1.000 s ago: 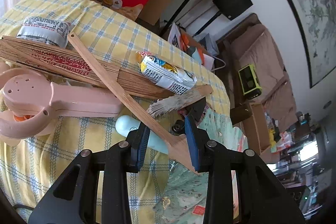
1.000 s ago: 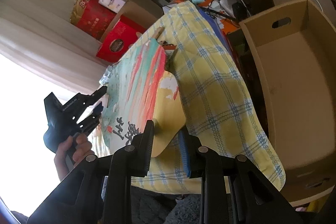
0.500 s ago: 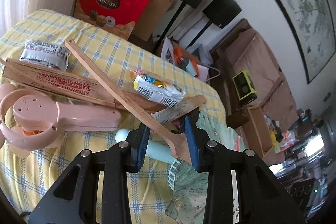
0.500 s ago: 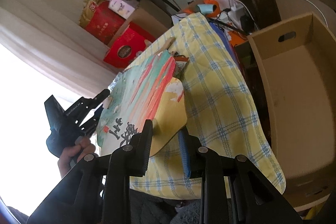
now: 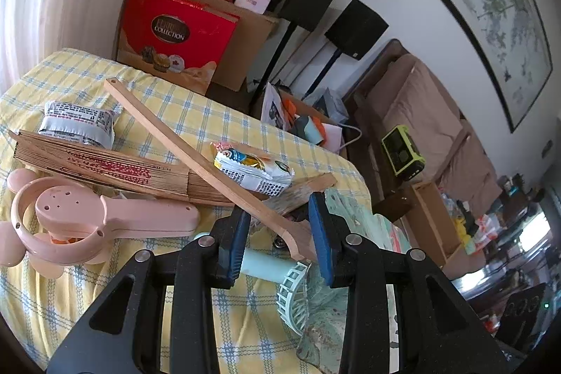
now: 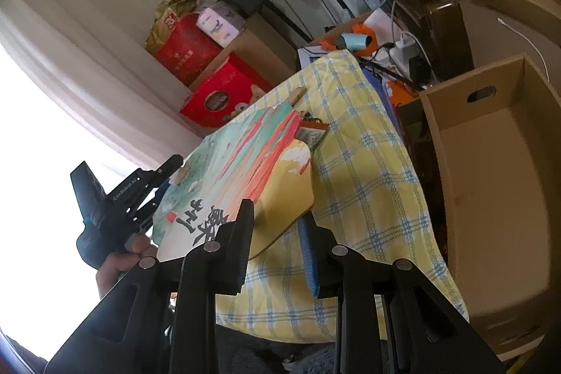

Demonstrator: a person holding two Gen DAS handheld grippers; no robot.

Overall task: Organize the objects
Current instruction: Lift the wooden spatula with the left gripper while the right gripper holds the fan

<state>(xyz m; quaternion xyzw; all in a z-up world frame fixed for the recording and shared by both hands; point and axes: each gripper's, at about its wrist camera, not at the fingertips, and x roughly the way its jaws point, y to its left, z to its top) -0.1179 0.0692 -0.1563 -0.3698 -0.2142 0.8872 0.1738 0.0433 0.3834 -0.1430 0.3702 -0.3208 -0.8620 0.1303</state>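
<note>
A large painted paper fan [image 6: 245,170] with black calligraphy is spread above the yellow checked cloth [image 6: 368,191]. My right gripper [image 6: 277,244] is shut on its yellow near edge. A long wooden stick [image 5: 196,156] slants across the table, and my left gripper [image 5: 277,240] is shut on its wide end; the fan's teal paper [image 5: 333,321] hangs beside that gripper. In the right wrist view the left gripper [image 6: 164,177] sits at the fan's left edge, held by a person's hand [image 6: 119,263].
On the cloth [image 5: 87,297] lie a pink handheld fan [image 5: 105,219], a mint handheld fan [image 5: 280,272], a folded wooden fan [image 5: 105,163] and two snack packets [image 5: 252,170] [image 5: 77,125]. An open cardboard box [image 6: 491,181] stands right of the table. Red gift boxes [image 5: 171,37] stand behind.
Both grippers have risen a little and rolled, carrying the stick and the fan's edge with them. The grips look the same.
</note>
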